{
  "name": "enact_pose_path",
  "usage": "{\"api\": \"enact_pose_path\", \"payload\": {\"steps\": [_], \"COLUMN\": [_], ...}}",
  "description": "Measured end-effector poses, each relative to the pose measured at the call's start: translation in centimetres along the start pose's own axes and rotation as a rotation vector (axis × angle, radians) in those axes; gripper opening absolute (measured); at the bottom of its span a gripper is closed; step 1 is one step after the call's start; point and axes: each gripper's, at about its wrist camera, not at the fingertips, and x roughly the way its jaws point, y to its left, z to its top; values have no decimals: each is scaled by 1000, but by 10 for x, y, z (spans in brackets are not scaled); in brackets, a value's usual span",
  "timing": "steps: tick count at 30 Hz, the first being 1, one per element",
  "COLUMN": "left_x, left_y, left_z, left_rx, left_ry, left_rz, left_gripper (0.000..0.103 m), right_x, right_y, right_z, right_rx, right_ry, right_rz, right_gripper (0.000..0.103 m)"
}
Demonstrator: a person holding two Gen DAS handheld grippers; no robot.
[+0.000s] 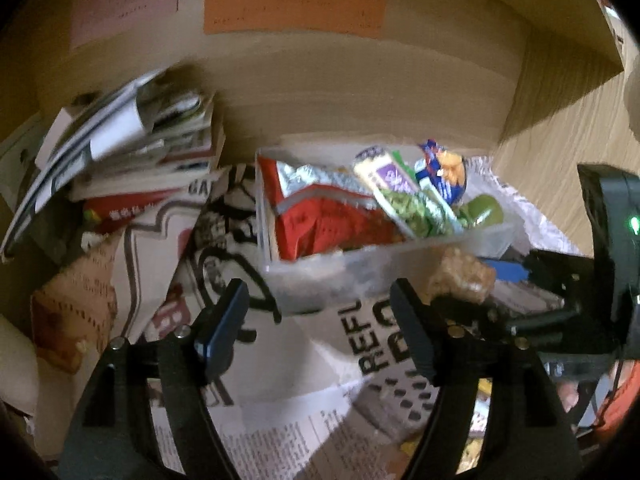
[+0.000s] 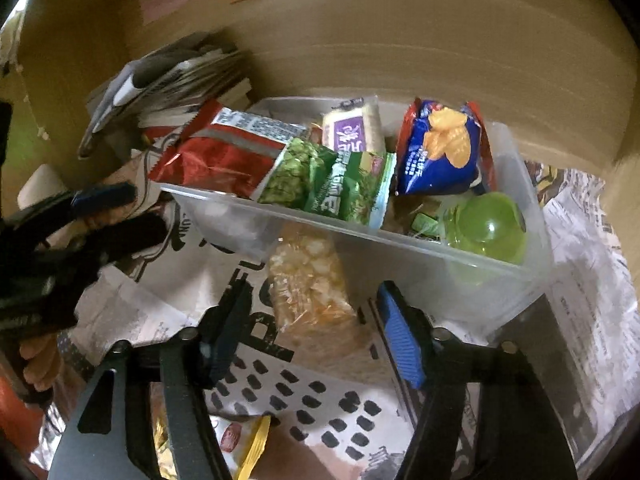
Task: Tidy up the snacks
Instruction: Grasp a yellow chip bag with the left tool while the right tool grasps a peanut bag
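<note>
Presently both wrist views look down on a clear plastic bin (image 2: 440,256) standing on newspaper sheets (image 2: 588,248) that cover the worktop.

Bin contents, right wrist view: red foil bag (image 2: 216,156) at the left end, its top leaning over the rim; green pea packet (image 2: 332,184) lying across the near wall; purple-labelled bar (image 2: 352,128) behind it; blue chip bag (image 2: 440,152) upright toward the right; green jelly cup (image 2: 488,228) in the right corner.

Right gripper (image 2: 316,320): jaws apart. A wrapped golden rice-crisp bar (image 2: 308,284) lies between them, just outside the near wall of the bin. The blue pad (image 2: 400,340) on the right stands clear of the bar. Whether the left finger touches the wrapper I cannot tell. Left wrist view shows the same bar (image 1: 460,276) at the tip of the right gripper, beside the bin (image 1: 320,276).

Left gripper (image 1: 320,312): jaws apart, nothing between them, hovering over newspaper just in front of the bin. From the right wrist view it shows as a dark blurred shape at the left edge (image 2: 80,232).

Other: yellow snack packet (image 2: 244,440) on the paper below the right gripper. Stack of magazines (image 1: 132,148) left of the bin, against a cardboard wall (image 1: 360,92) bearing coloured paper labels (image 1: 292,10).
</note>
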Motion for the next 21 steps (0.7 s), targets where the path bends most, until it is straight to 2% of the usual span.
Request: {"api": "enact_pose_path", "payload": {"steps": [1, 3, 4, 9, 21], "left_x": [0, -1, -1, -9, -34], "left_y": [0, 0, -1, -7, -48], "left_z": [-3, -10, -13, -27, -60], "left_rx": [2, 5, 4, 5, 46], "left_ry": [5, 15, 18, 39, 56], "left_rz": [3, 18, 20, -4, -90], "left_gripper": [76, 83, 85, 89, 93], "right_x": [1, 2, 2, -12, -76], "right_y": [-1, -3, -4, -5, -2], "right_z": [0, -1, -1, -7, -32], "right_rx": [5, 17, 23, 42, 42], "right_ry": [6, 11, 15, -12, -126], "right_rz": [1, 10, 17, 4, -61], "right_gripper": [51, 35, 34, 30, 29]}}
